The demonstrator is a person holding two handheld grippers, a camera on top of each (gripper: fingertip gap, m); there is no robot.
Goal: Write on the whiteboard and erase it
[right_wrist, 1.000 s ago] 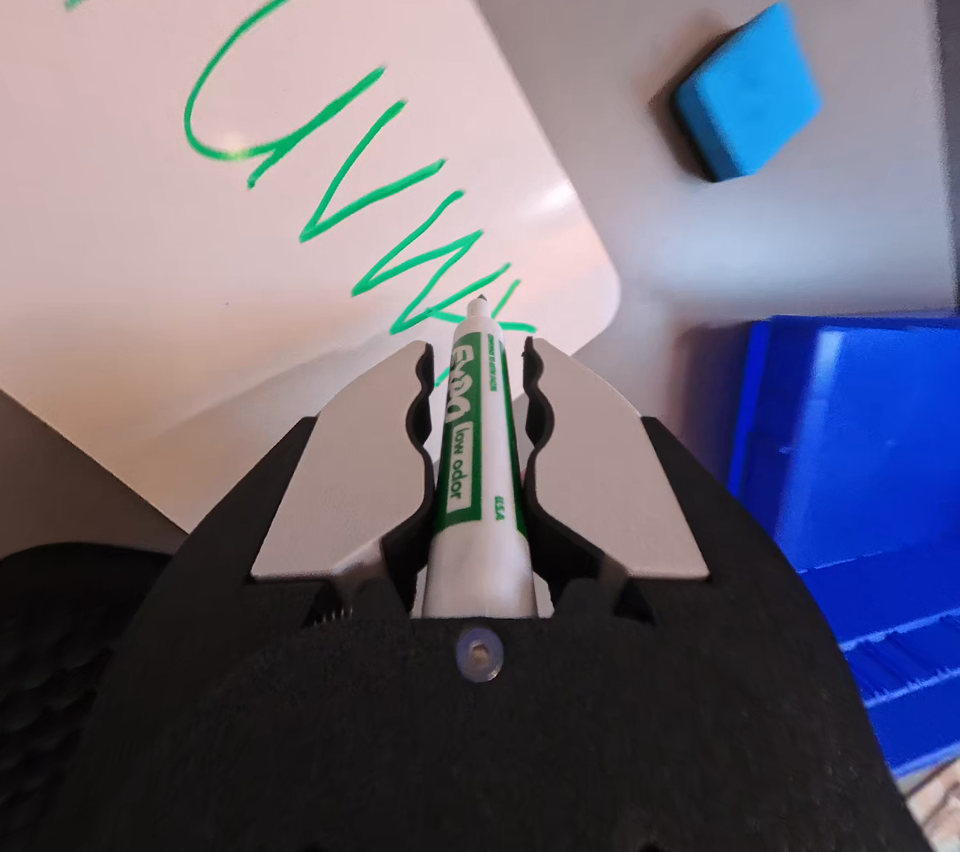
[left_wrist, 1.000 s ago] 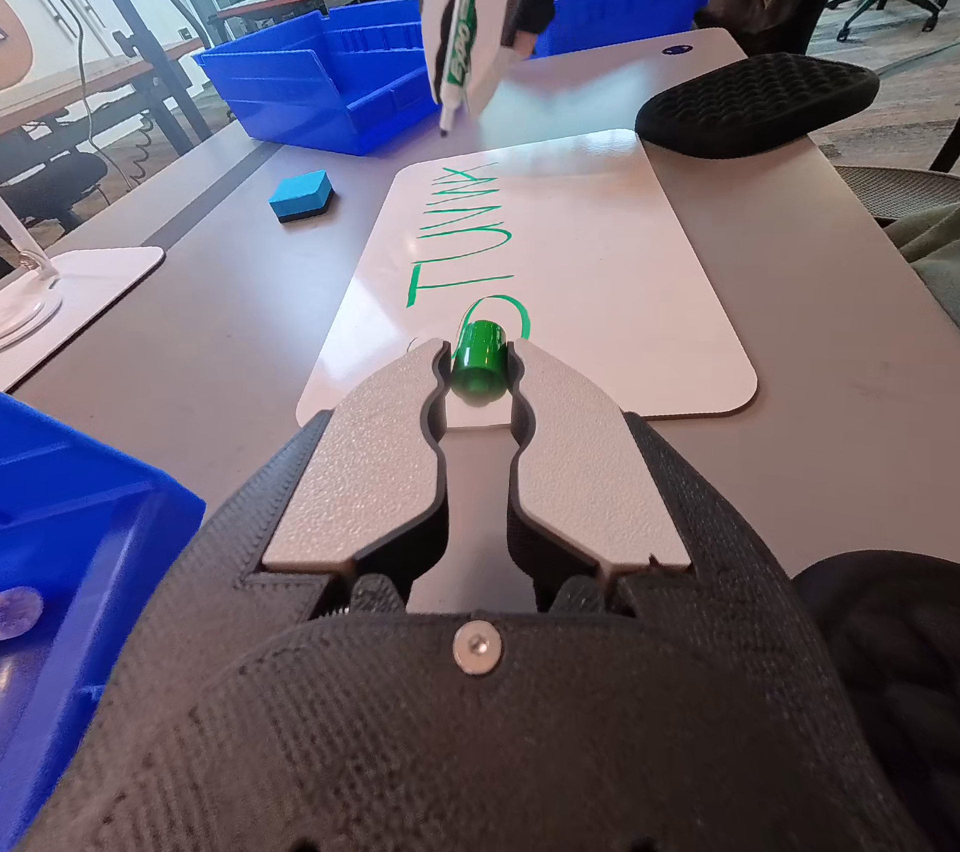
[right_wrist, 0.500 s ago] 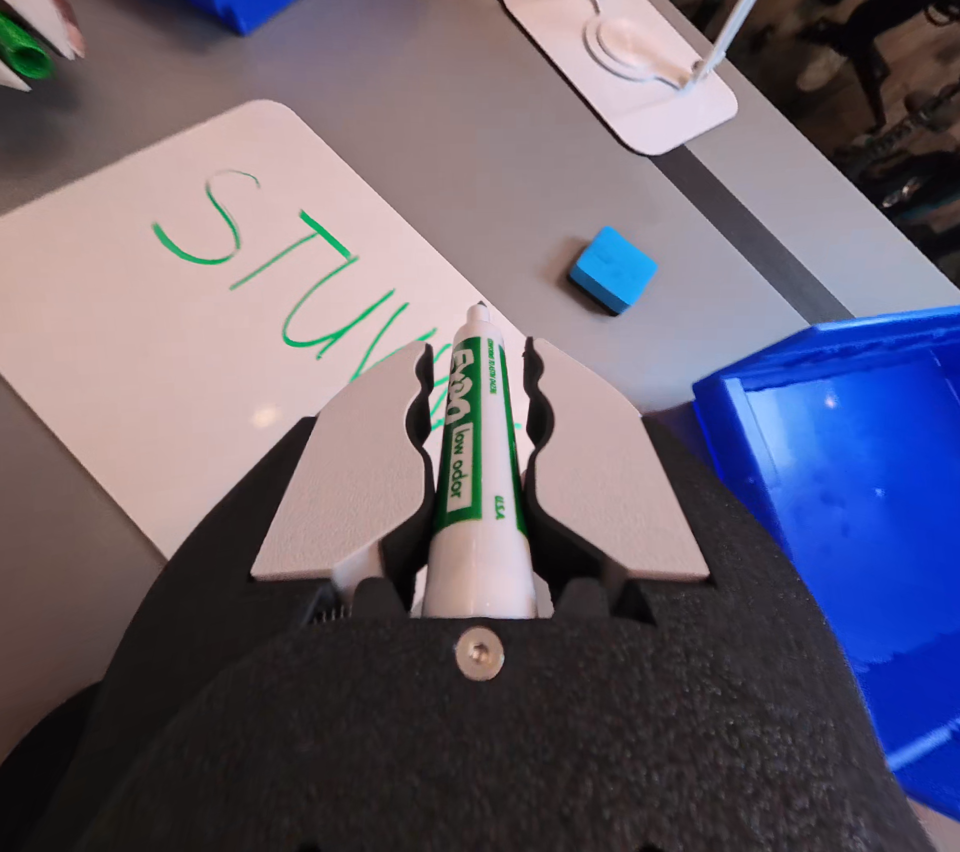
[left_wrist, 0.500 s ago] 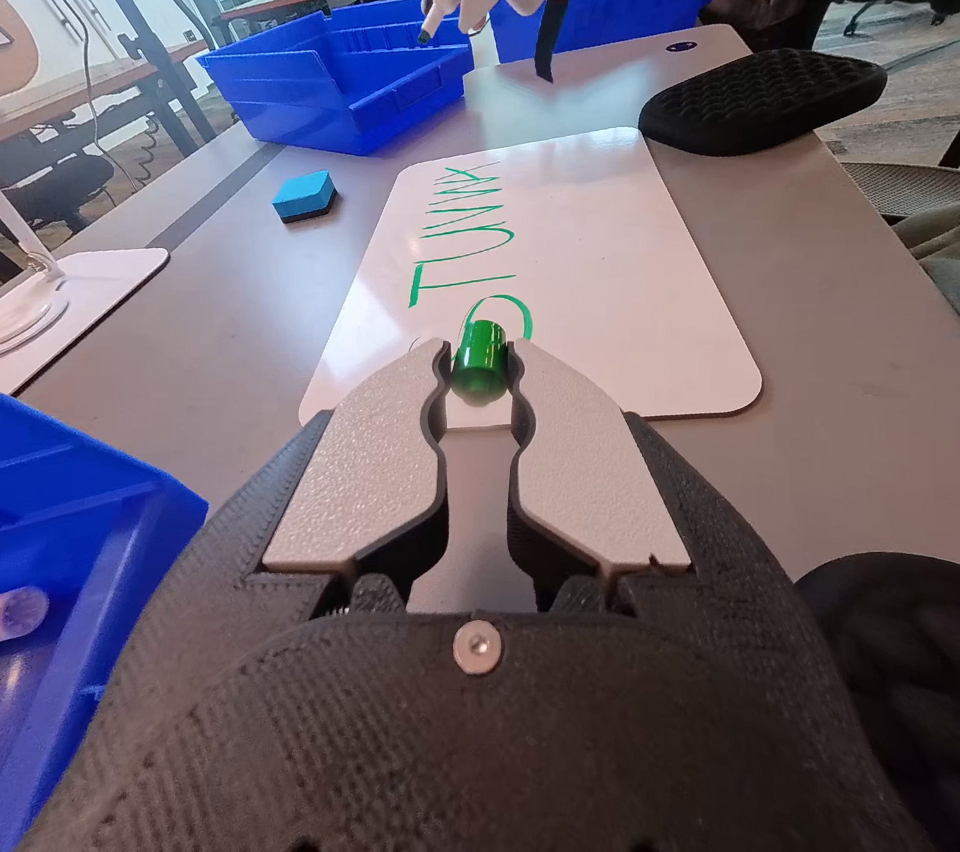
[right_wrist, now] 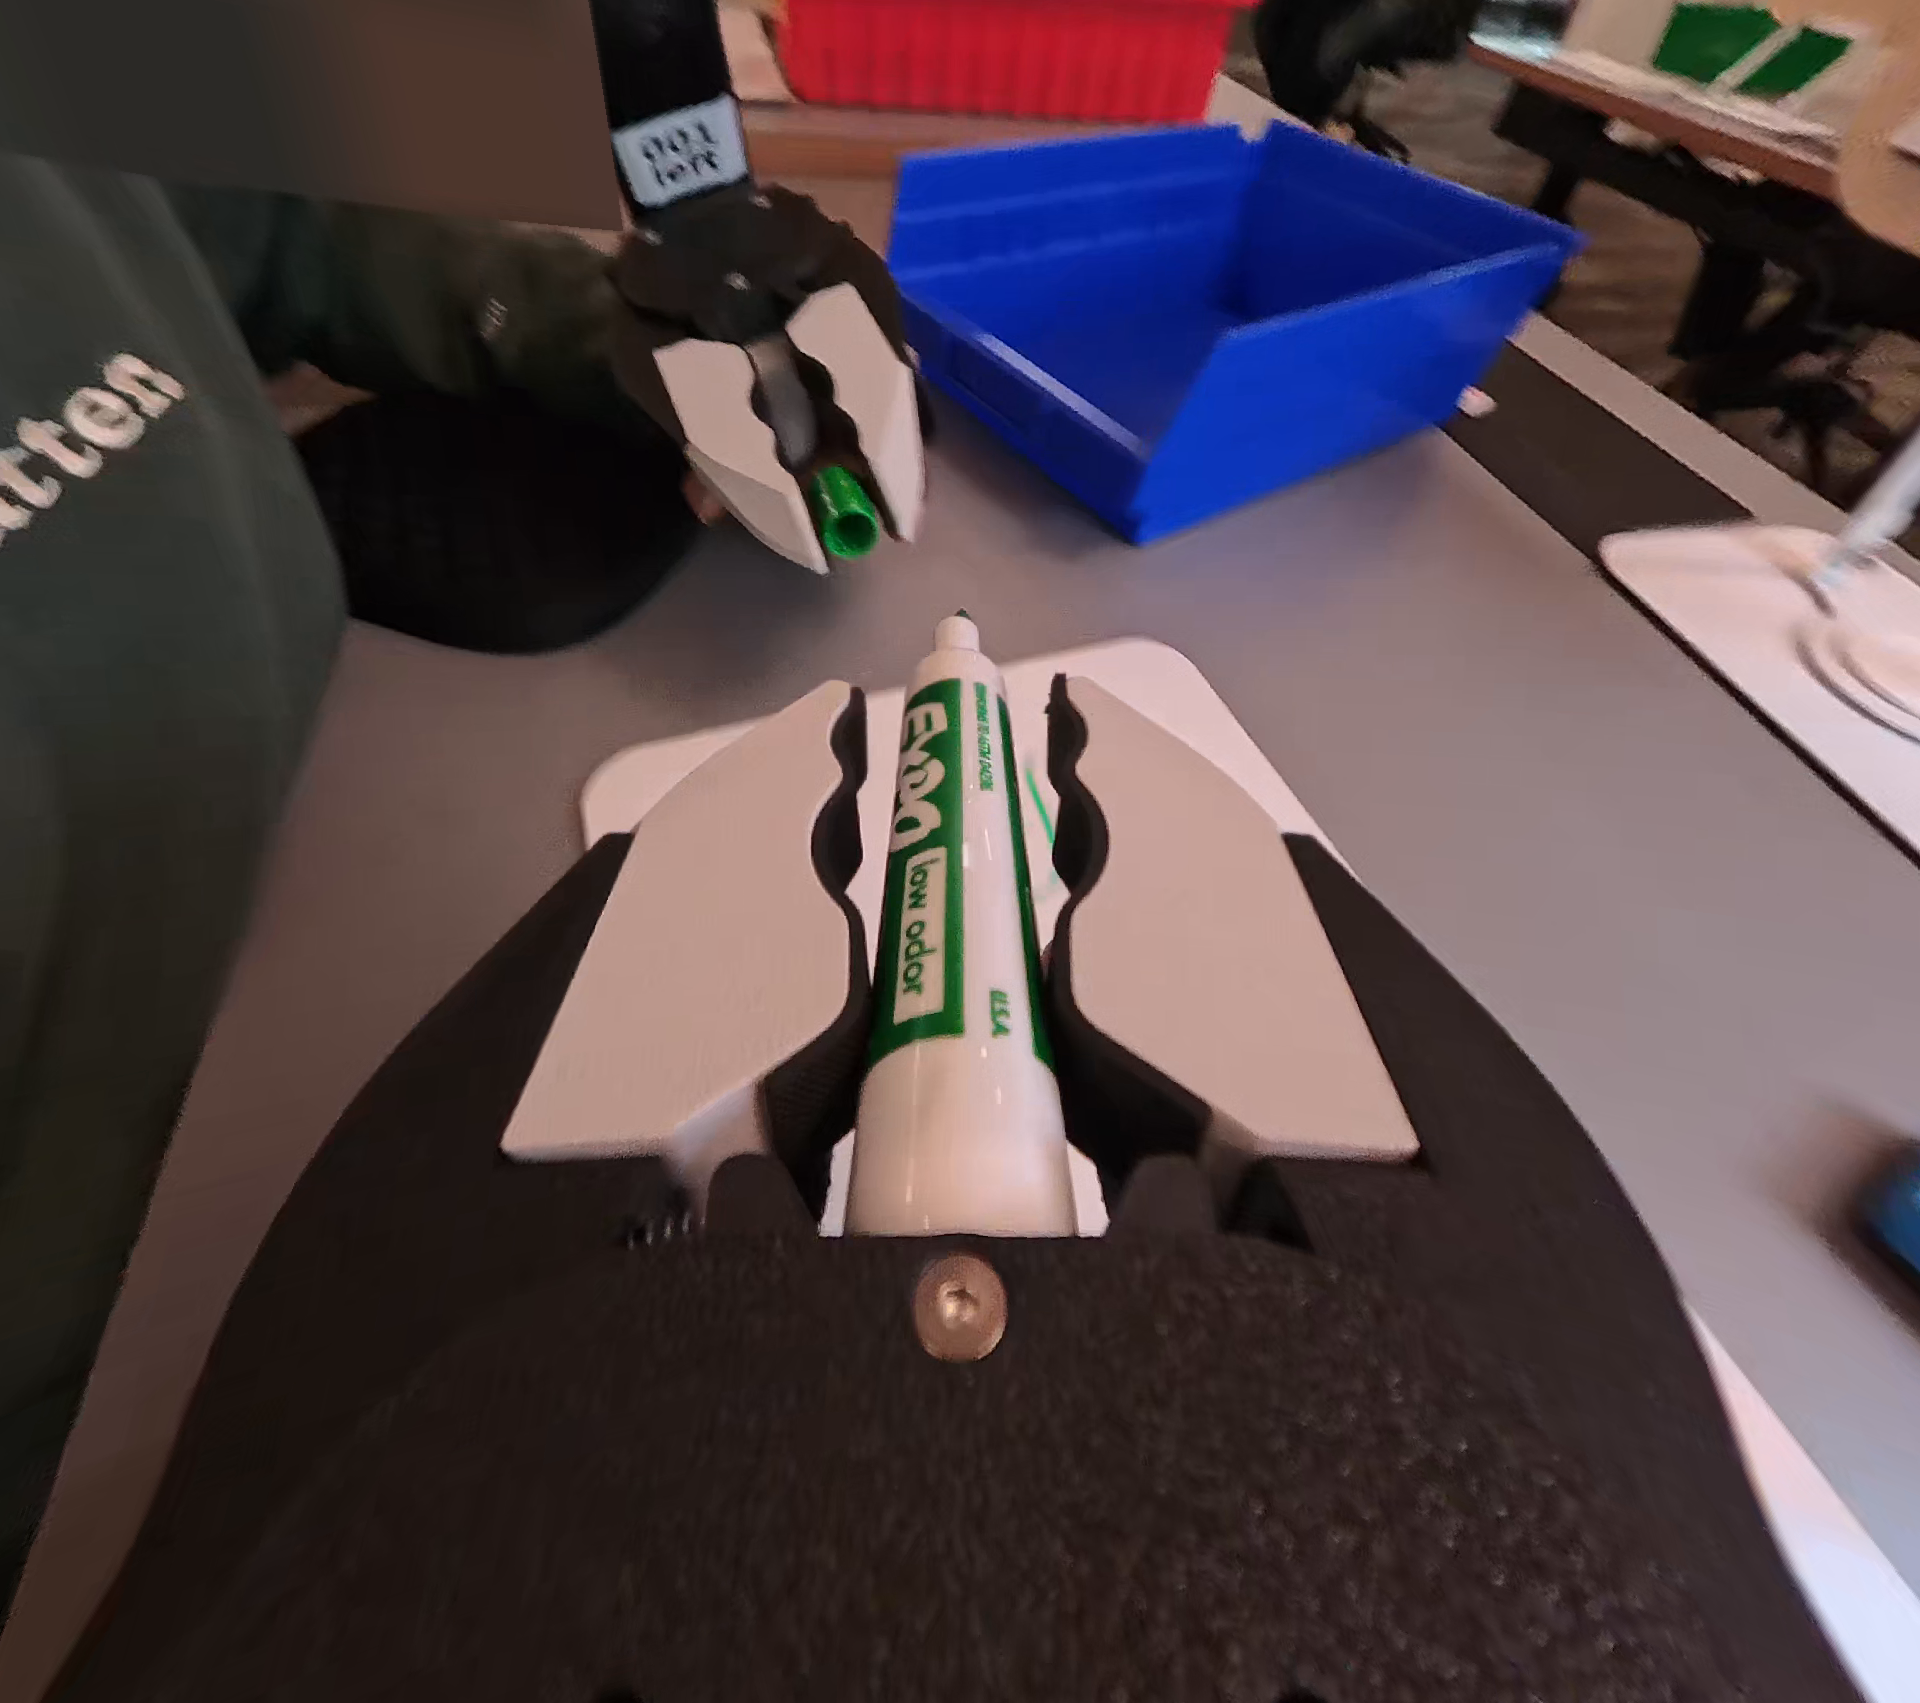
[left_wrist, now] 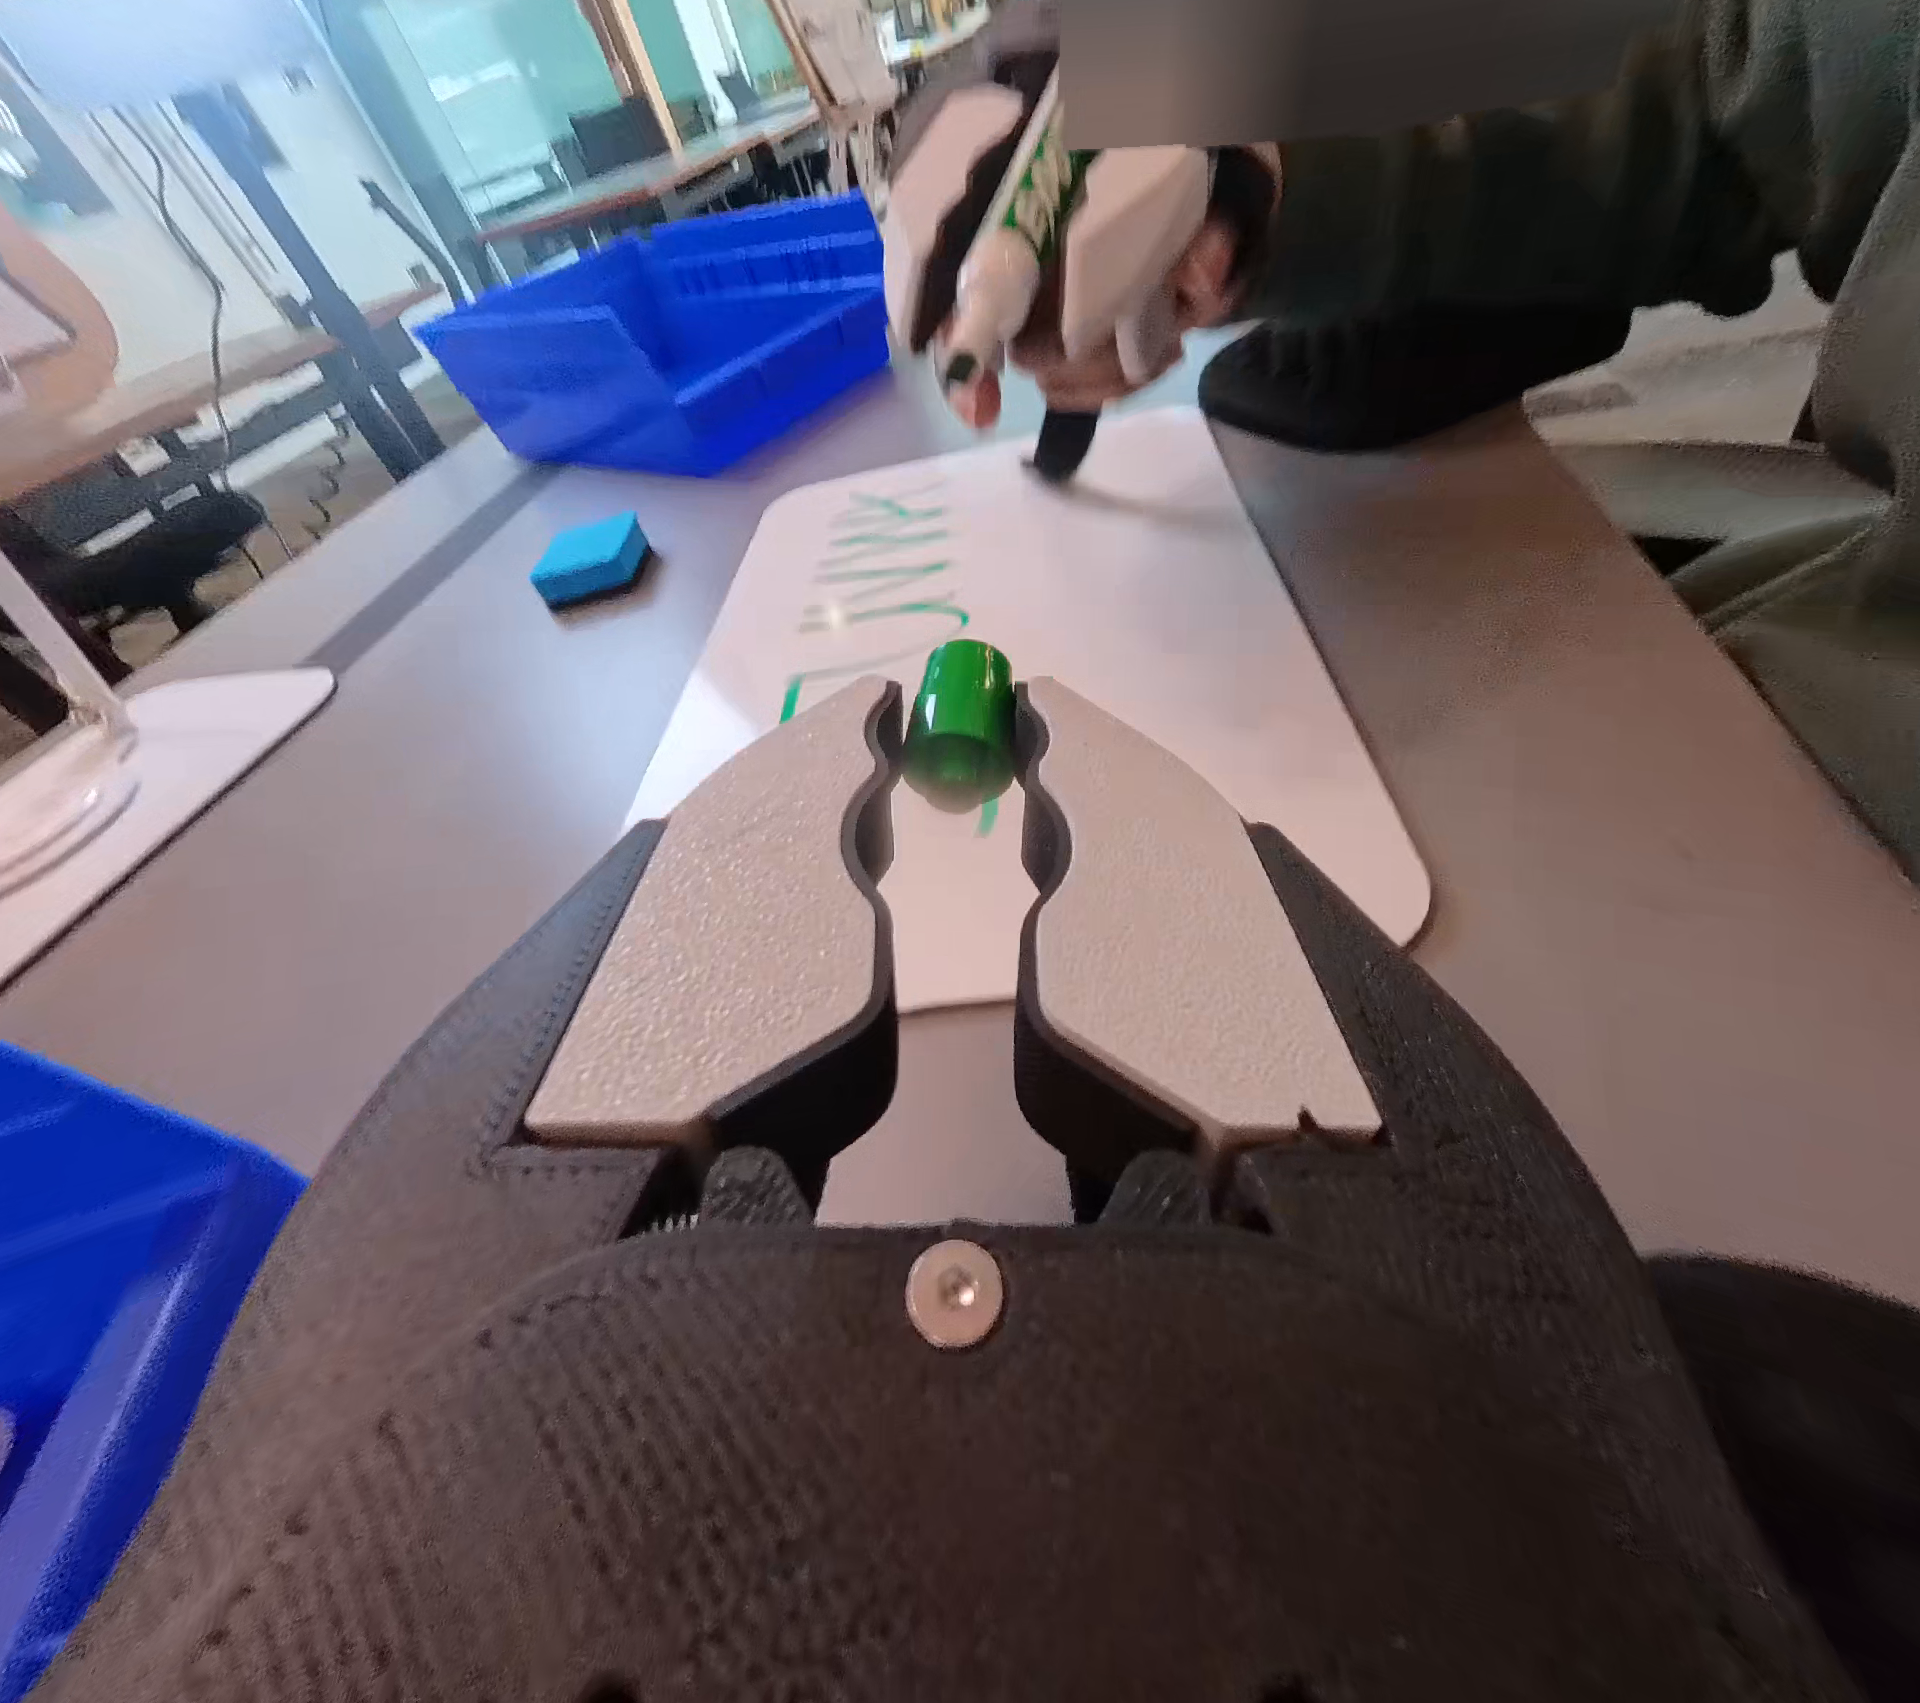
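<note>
The left gripper (left_wrist: 956,723) is clenched on a small glossy green marker cap (left_wrist: 958,718), held low over the near end of the flat white rounded-corner whiteboard (left_wrist: 1164,614) that lies on the grey counter (left_wrist: 436,780). Green handwriting (left_wrist: 883,573) runs along the board. The right gripper (right_wrist: 956,718) grasps the white-barrelled green dry-erase marker (right_wrist: 961,926), uncapped, its tip pointing toward the cap and apart from it. A small blue foam eraser block (left_wrist: 592,557) sits on the counter just left of the board. 1 open blue plastic bin (right_wrist: 1226,323) stands near the left gripper; another, blurred, seems to stand beyond the eraser.
</note>
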